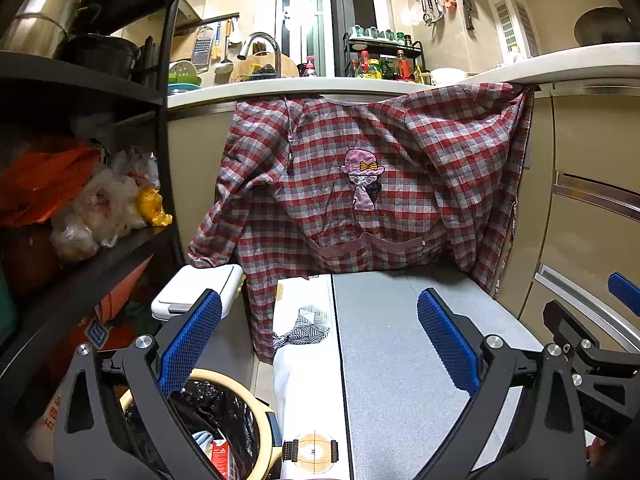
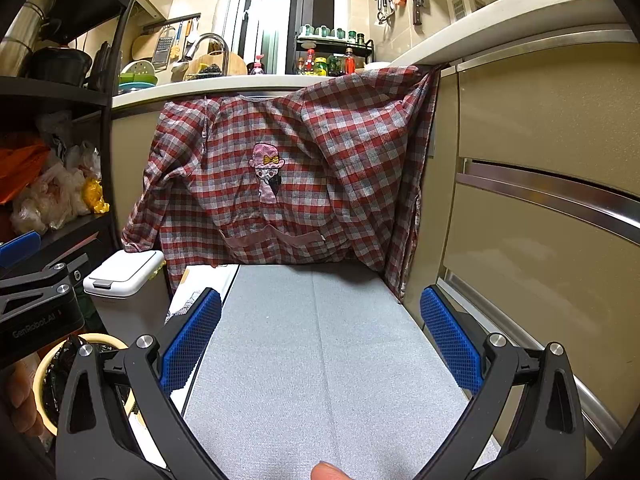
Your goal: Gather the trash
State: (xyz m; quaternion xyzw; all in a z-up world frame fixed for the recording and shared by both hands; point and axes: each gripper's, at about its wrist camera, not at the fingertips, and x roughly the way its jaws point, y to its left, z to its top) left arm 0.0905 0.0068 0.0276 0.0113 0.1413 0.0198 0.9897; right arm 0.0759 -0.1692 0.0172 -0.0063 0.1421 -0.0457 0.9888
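Both grippers, left [image 1: 320, 340] and right [image 2: 320, 340], spread wide, empty; bin [image 1: 236, 420] half hidden behind left.

Ahead of your grippers hangs a checked cloth apron [image 1: 360, 184]; below them lies a matt, grainy grey mat [image 2: 320, 360].

Warm indoor light, window [image 1: 308, 4] glare, fisheye-bent edges, dim shelves [image 1: 60, 80].
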